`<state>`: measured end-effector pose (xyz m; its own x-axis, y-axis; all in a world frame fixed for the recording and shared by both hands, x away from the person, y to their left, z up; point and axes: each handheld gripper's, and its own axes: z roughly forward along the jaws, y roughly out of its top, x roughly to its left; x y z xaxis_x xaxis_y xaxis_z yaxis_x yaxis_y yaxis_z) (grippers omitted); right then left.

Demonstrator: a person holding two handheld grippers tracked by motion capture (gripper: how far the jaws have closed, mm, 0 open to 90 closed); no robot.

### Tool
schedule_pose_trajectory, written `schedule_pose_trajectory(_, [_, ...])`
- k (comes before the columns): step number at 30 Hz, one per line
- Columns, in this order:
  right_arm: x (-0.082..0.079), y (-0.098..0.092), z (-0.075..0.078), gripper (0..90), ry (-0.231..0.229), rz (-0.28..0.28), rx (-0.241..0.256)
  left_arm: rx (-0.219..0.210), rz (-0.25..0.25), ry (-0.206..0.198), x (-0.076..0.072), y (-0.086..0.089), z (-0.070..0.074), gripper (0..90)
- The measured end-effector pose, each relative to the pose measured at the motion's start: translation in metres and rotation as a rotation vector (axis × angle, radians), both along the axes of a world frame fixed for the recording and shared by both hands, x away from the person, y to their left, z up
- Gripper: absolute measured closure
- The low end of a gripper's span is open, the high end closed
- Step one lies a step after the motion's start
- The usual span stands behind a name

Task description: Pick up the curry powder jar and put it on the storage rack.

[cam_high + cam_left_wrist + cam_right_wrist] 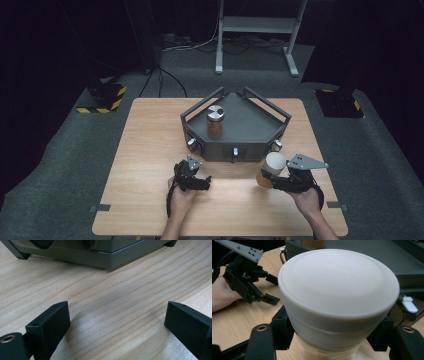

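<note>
The wooden table (150,150) is spread across the high view, and at its far middle a dark grey tray (250,125) with raised rails is seen, small knobs showing along its front wall. Inside the tray, toward its left side, a jar with a silver lid (216,120) is stood upright, brownish contents showing through its wall.

Nearer the person, just off the tray's front right corner, the white-lidded jar (271,169) is held by the right gripper (280,182). In the right gripper view the broad white lid (338,293) is seen from close up, and the jaws are closed against the jar's sides just under the lid's rim, where the clear body begins. The jar appears tilted toward the camera, though whether its base is resting on the wood cannot be made out.

The jar is judged stiff and smooth-walled, probably glass or hard plastic, and moderately heavy with its tan filling. Slipping is the risk, so a grip below the lid's overhang is well chosen: the rim serves as a stop. A fall could crack it, so it is best kept upright and set down gently.

The left gripper (192,176) is rested on the table near the tray's front, its jaws spread wide with nothing between them.
</note>
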<state>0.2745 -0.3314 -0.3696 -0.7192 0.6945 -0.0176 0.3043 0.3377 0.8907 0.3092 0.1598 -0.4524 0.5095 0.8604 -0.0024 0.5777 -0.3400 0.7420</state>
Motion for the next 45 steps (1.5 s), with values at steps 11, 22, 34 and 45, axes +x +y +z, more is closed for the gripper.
schedule_pose_trajectory(11, [0.008, 0.001, 0.02, 35.3, -0.022, 0.014, 0.004, 0.0, 0.0, 0.0, 0.0, 0.0, 0.0, 6.7])
schedule_pose_trajectory(22, [0.018, 0.003, 0.043, 35.3, -0.039, 0.034, 0.014, 0.0, 0.0, 0.0, 0.0, 0.0, 0.0, 6.8])
schedule_pose_trajectory(34, [0.033, 0.008, 0.071, 35.3, -0.053, 0.045, 0.023, -0.001, 0.0, 0.0, 0.0, 0.001, 0.0, 6.8])
schedule_pose_trajectory(45, [0.044, 0.013, 0.084, 35.4, -0.056, 0.032, 0.022, -0.002, 0.0, 0.0, 0.0, 0.001, 0.0, 6.9])
